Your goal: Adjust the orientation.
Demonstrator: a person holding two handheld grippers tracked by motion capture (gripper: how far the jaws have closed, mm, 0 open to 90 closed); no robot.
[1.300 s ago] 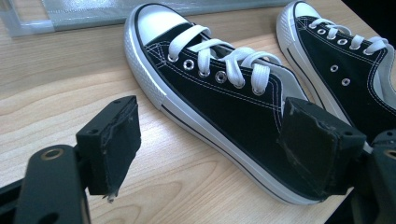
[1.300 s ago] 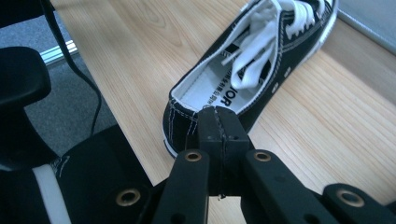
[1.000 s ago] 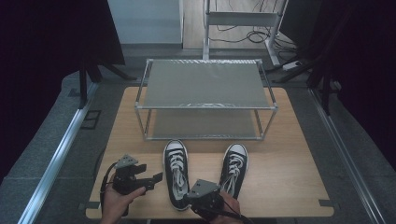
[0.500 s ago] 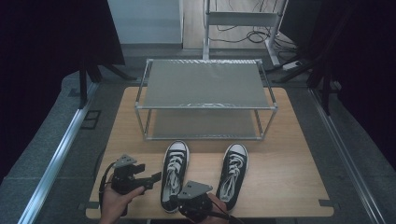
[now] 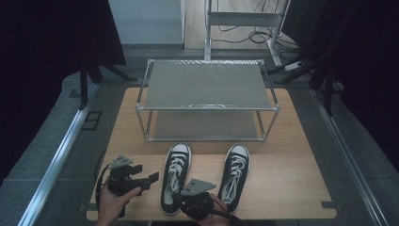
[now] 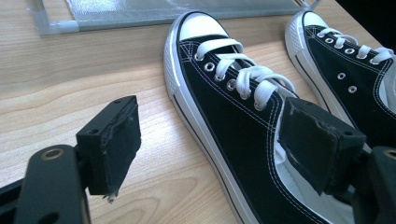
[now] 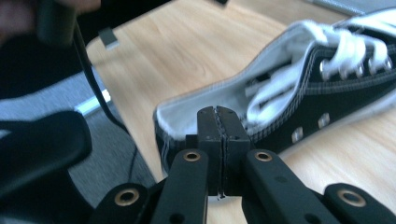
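Two black sneakers with white laces lie on the near part of the wooden table (image 5: 291,179), toes pointing far, in front of the two-level metal rack (image 5: 207,108).

Compared w/ one second ago, the left shoe (image 5: 175,174) is not straight anymore. Its heel has swung to the left and its toe leans right, so it now sits at an angle. This turn was already there half a second ago, and the shoe has kept the same pose since. The right shoe (image 5: 235,176) has not moved; it lies well apart from the left one, approx. parallel to the table's side edge.

The right gripper (image 5: 178,200) has shifted left together w/ that heel and is now at the near end of the left shoe. In the right gripper view its two pads (image 7: 208,126) are pressed together, no gap between them, directly at the white-lined heel rim of the left shoe (image 7: 299,84). I cannot tell if a bit of the rim is pinched or the pads only stand in front of it, because the view is blurred there.

The left gripper (image 5: 149,174), held in the left hand (image 5: 113,205), is near left of the left shoe – same place as before. Its jaws are released and stand wide apart, nothing gripped; in the left gripper view the left shoe (image 6: 224,116) shows beyond them.
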